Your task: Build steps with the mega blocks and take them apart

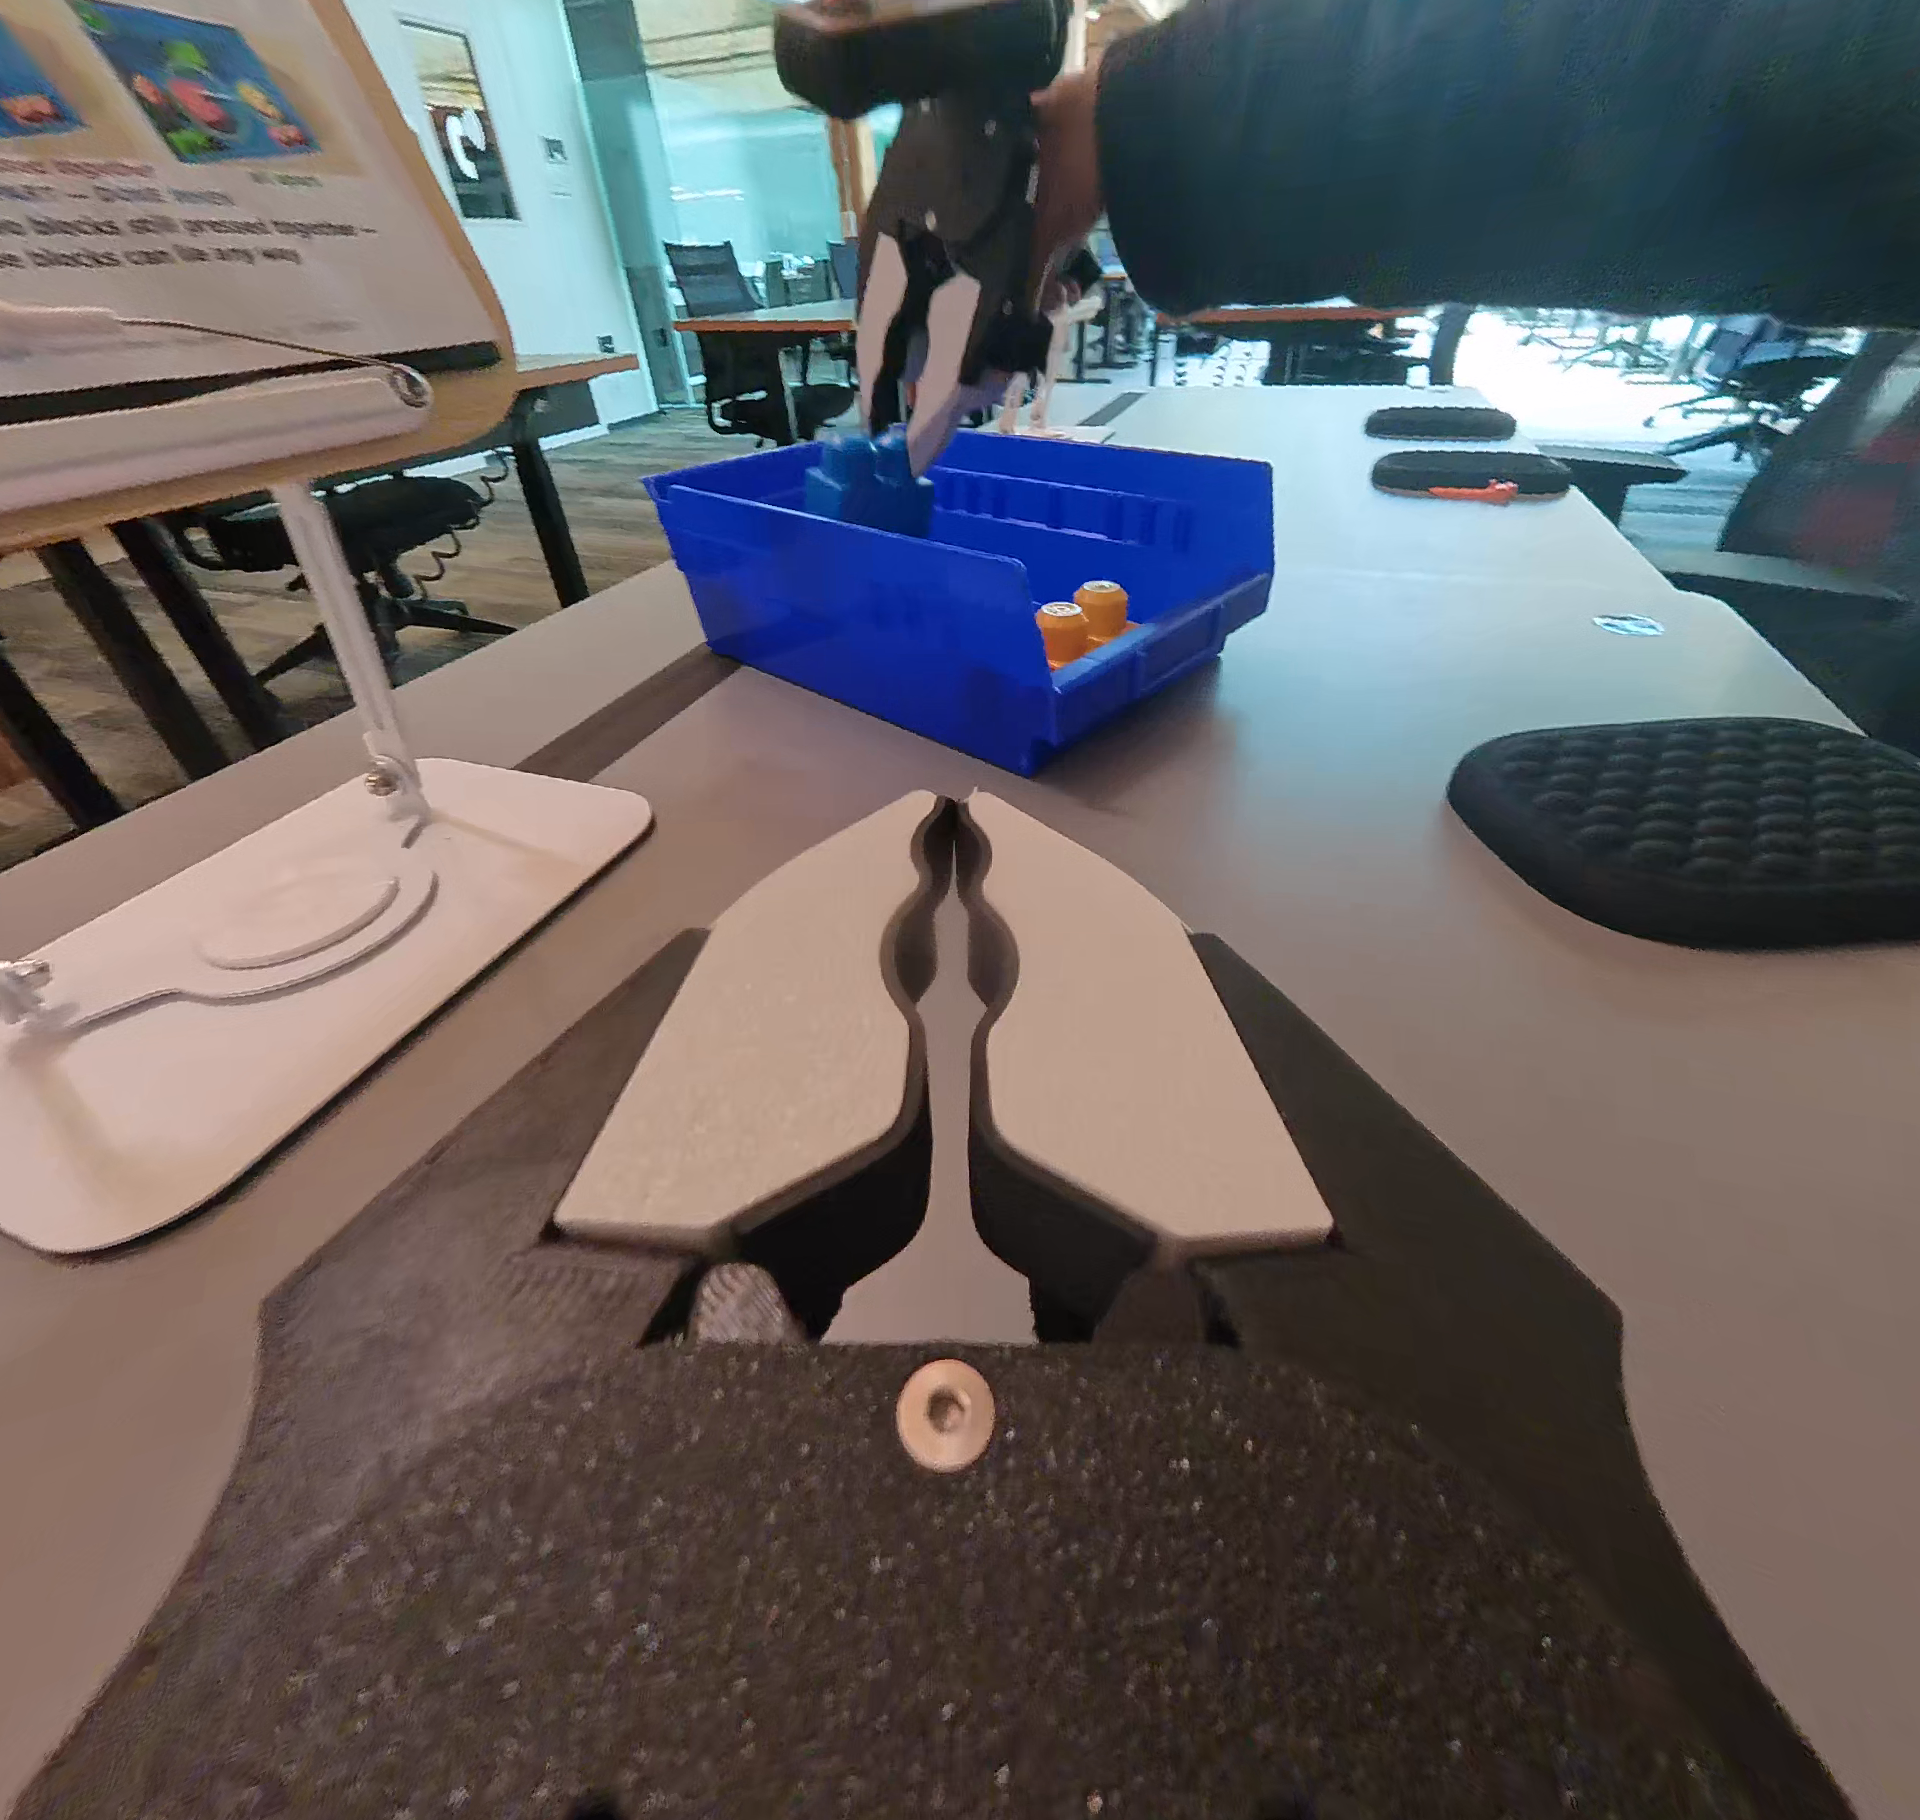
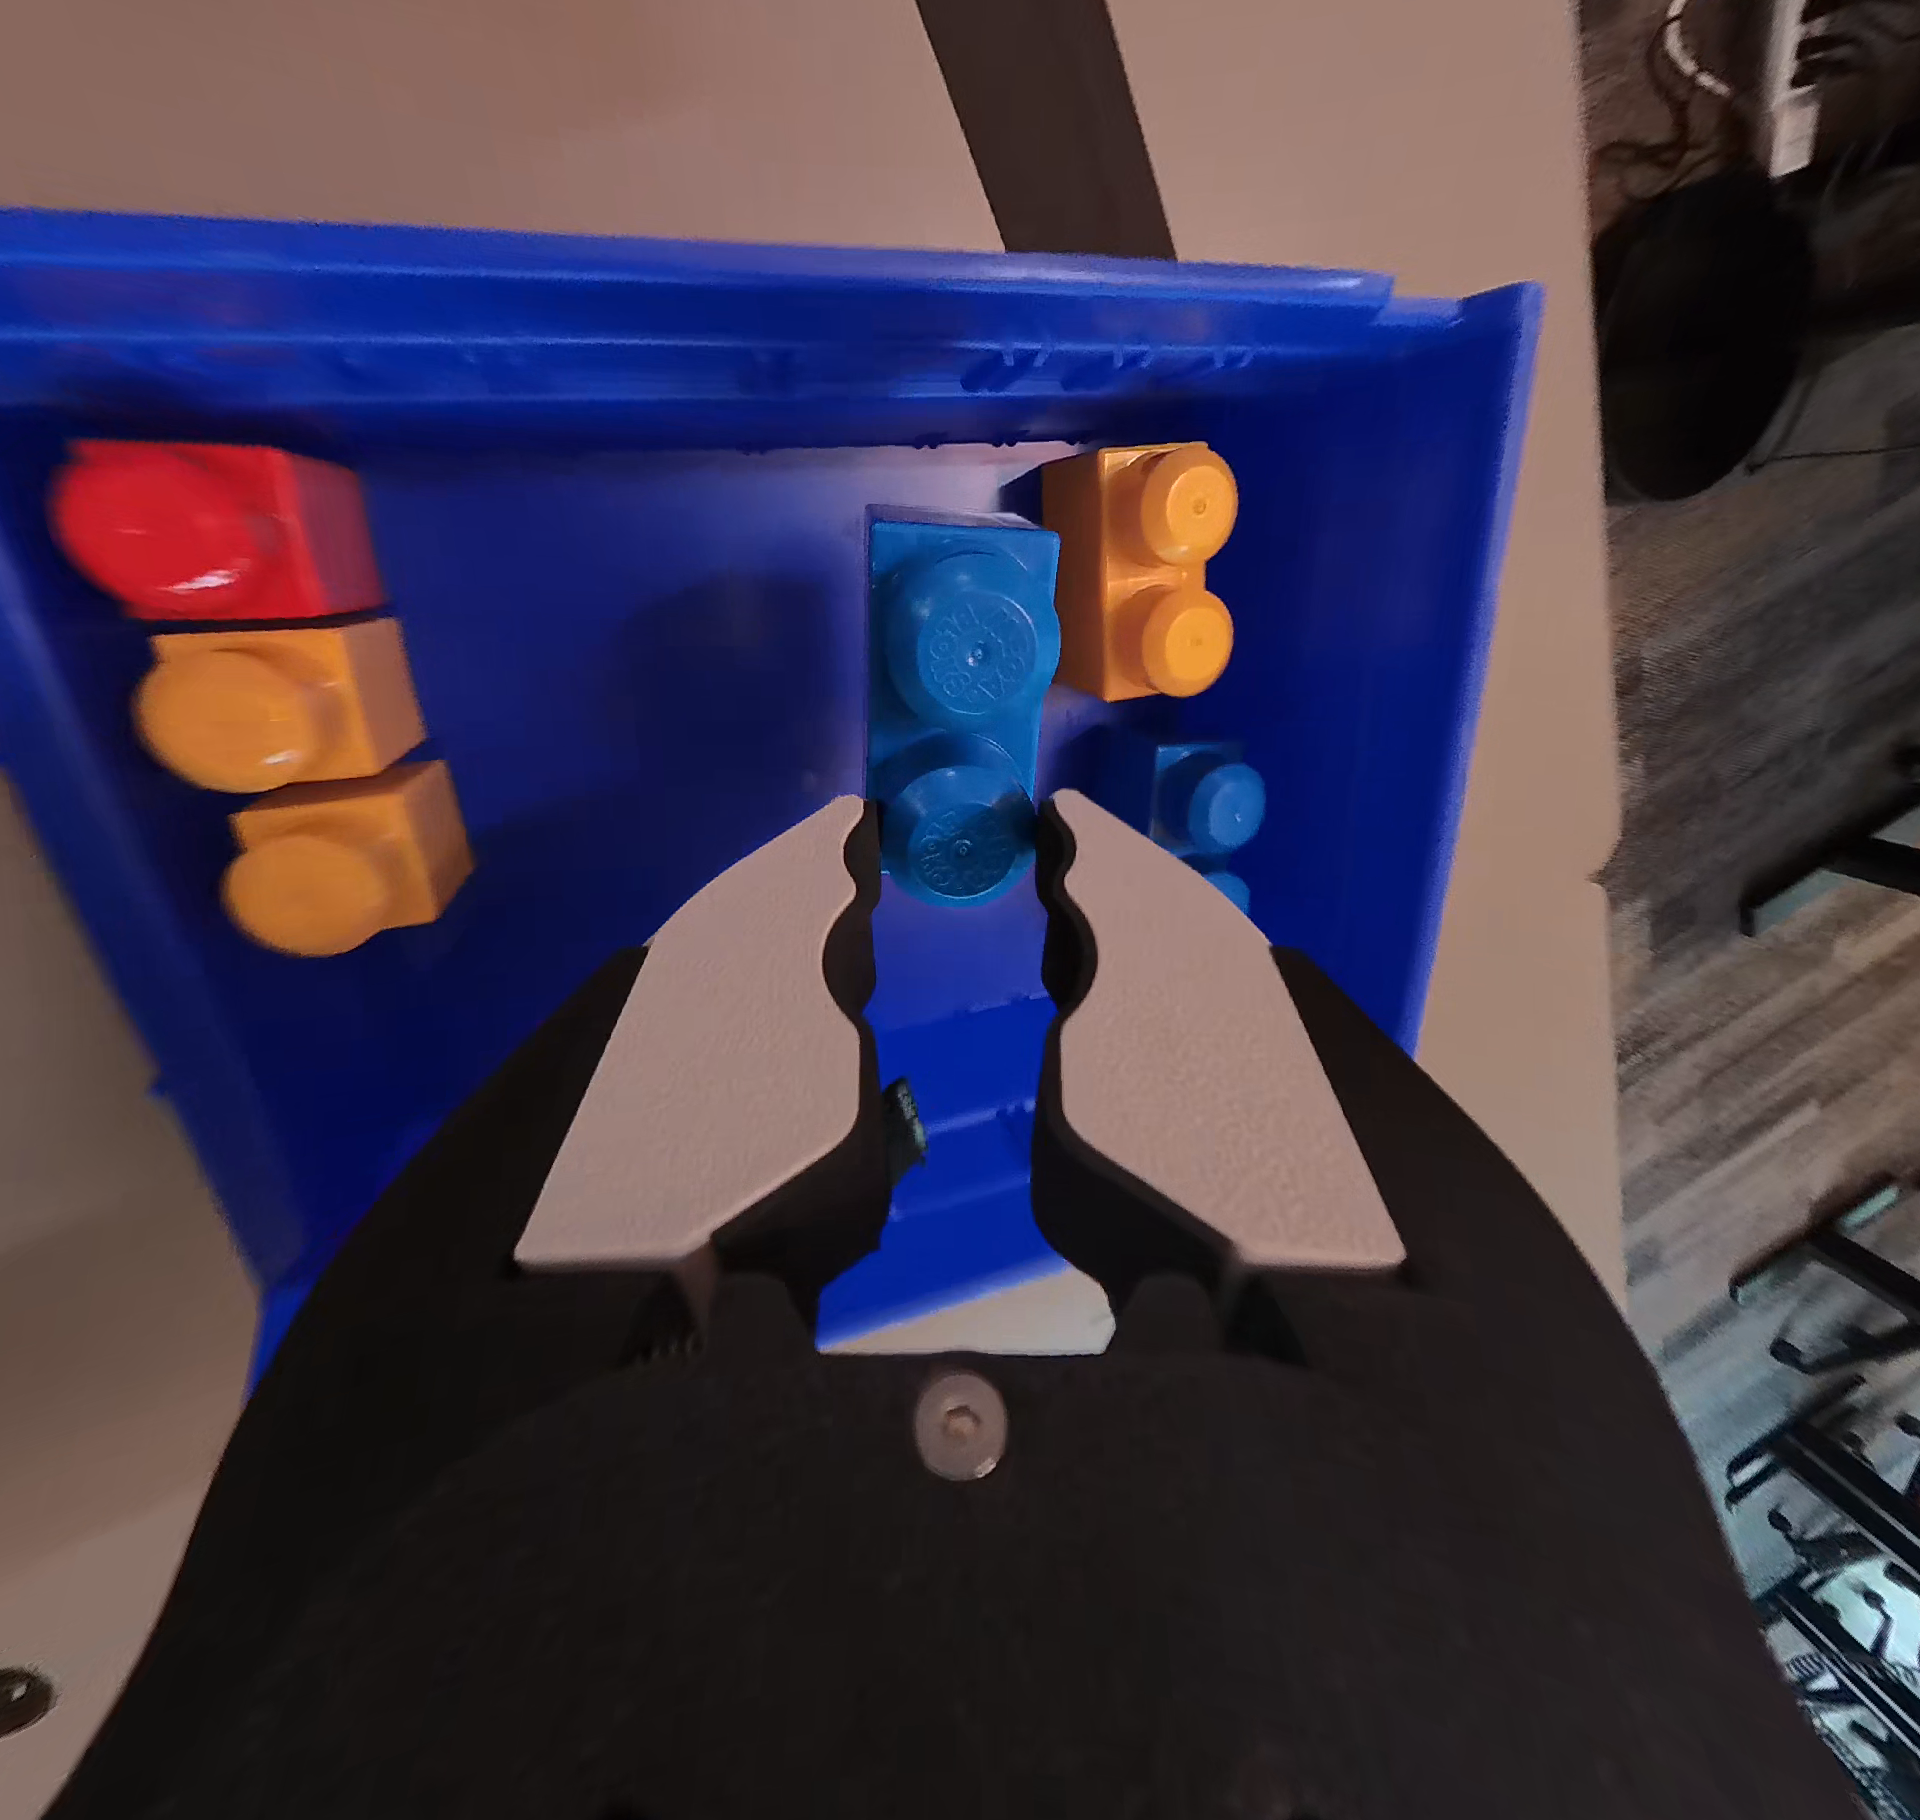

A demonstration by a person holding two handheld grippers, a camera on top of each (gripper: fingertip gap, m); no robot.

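Pinching a blue block [image 2: 961, 721] over the blue bin [image 2: 623, 336], the right gripper [image 2: 954, 814]; left gripper [image 1: 958, 806] pressed together.

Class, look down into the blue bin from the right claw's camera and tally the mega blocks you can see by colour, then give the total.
Red blocks: 1
Orange blocks: 3
Blue blocks: 2, one of them between the right claw's fingers
Total: 6

A printed sheet [image 1: 208, 108] on the white stand [image 1: 312, 897] at the near left carries lines of dark text under colour pictures. Raised lettering rings each stud of the blue block [image 2: 961, 648]. A far dark wall poster [image 1: 473, 144] shows a white mark.
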